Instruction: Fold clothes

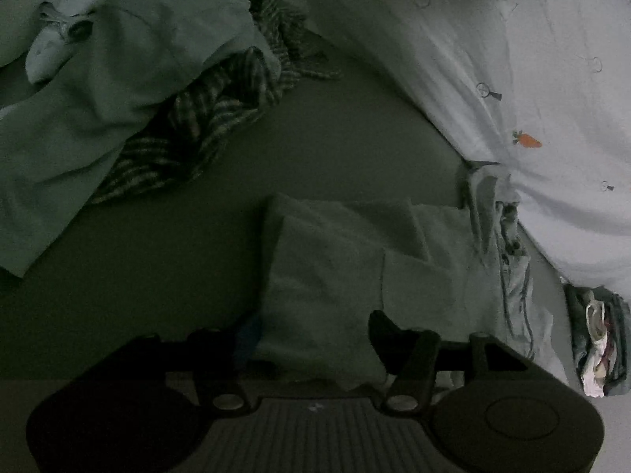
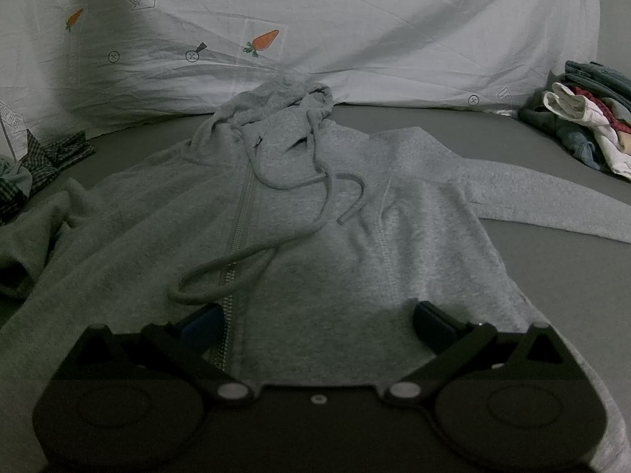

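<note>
The right gripper (image 2: 317, 325) has its two fingers (image 2: 434, 329) spread wide, holding nothing, poised over the lower front of one grey hoodie (image 2: 315, 213) that lies face up on the grey bed (image 2: 552, 276), zip closed, hood towards the pillow, two drawstrings (image 2: 323, 181) looping over the chest. One sleeve (image 2: 544, 205) stretches out to the right. The left gripper (image 1: 315, 335) is also wide open, its fingers (image 1: 384, 333) either side of the folded sleeve edge (image 1: 327, 276) without closing on it. Beyond lie one pale garment (image 1: 118, 90) heaped on one dark checked garment (image 1: 205, 118). One stack of folded clothes (image 2: 583, 118) sits at the far right. The white bedding (image 2: 315, 19) is printed with carrots, three visible, and arrows reading "LOOK HERE"
</note>
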The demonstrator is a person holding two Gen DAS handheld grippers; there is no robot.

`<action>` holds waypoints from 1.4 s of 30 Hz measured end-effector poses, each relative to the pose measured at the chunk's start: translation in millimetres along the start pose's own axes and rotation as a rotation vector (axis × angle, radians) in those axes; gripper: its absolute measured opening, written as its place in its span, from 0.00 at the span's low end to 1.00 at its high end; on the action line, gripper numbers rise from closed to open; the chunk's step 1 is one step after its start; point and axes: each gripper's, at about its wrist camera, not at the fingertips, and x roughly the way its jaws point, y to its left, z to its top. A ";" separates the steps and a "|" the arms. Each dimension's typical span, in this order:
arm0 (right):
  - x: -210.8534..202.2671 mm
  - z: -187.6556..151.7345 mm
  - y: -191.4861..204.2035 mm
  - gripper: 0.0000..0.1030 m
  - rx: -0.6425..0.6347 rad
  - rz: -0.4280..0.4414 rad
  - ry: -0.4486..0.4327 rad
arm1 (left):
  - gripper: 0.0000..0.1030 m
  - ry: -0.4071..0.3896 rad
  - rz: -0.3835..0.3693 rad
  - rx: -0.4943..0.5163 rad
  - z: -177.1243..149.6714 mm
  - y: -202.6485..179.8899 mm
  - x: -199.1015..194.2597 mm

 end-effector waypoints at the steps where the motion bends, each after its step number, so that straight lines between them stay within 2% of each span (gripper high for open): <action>1: 0.0 0.0 0.0 1.00 0.000 0.000 0.000 | 0.34 -0.008 -0.015 0.003 1.1 -1.9 -2.1; 2: 0.0 0.0 0.0 1.00 0.000 0.000 0.000 | 0.18 -0.015 -0.040 0.006 1.9 -4.2 -2.9; 3: -0.1 -0.1 0.0 1.00 0.000 0.000 0.000 | 0.08 -0.015 -0.081 0.005 3.1 -7.5 -3.0; 7: -0.1 -0.1 0.1 1.00 0.000 -0.001 0.000 | 0.07 0.004 -0.294 0.010 9.8 -31.1 -1.5; 11: -0.2 0.0 0.0 1.00 0.001 -0.001 0.001 | 0.09 0.060 -0.465 0.146 7.6 -83.9 8.7; 12: -0.1 0.2 0.1 1.00 0.001 -0.002 0.002 | 0.15 0.079 -0.492 0.184 5.8 -96.5 12.5; 13: 0.2 0.8 0.1 1.00 0.004 -0.002 0.005 | 0.24 0.097 -0.494 0.213 2.9 -105.9 17.0; 14: 1.0 3.4 0.3 1.00 0.009 -0.004 0.019 | 0.28 0.111 -0.488 0.233 0.6 -111.5 21.0; 16: 3.3 11.9 0.1 1.00 0.024 -0.004 0.069 | 0.43 0.128 -0.455 0.241 -0.8 -111.9 26.1; 19: 5.9 28.2 -4.8 1.00 0.090 0.023 0.151 | 0.45 0.125 -0.405 0.203 1.2 -97.7 29.8; 23: -2.8 38.6 -19.5 0.98 0.291 0.086 0.130 | 0.45 0.136 -0.332 0.143 6.0 -80.7 42.2; 25: -10.6 43.0 -19.1 0.90 0.319 0.105 0.094 | 0.45 0.143 -0.323 0.132 6.9 -75.2 46.9; 27: -15.5 46.8 -15.4 0.63 0.330 0.152 0.079 | 0.44 0.154 -0.328 0.116 6.0 -71.8 49.6; 29: -17.6 50.1 -11.1 0.55 0.363 0.195 0.080 | 0.43 0.161 -0.348 0.114 6.1 -71.5 51.3; 31: -15.7 52.3 -8.3 0.48 0.428 0.282 0.095 | 0.43 0.169 -0.368 0.104 6.5 -72.2 54.6; 33: -6.4 50.3 -10.5 0.44 0.588 0.413 0.144 | 0.43 0.187 -0.382 0.086 5.8 -70.4 56.5; 36: 15.4 28.7 -13.4 0.44 0.985 0.628 0.236 | 0.43 0.210 -0.389 0.065 4.8 -69.2 62.2; 37: 20.2 23.8 -12.2 0.44 1.059 0.660 0.260 | 0.42 0.214 -0.391 0.061 4.4 -68.2 62.6; 42: 33.3 14.5 -0.4 0.43 1.177 0.679 0.352 | 0.42 0.225 -0.392 0.057 4.3 -66.1 63.0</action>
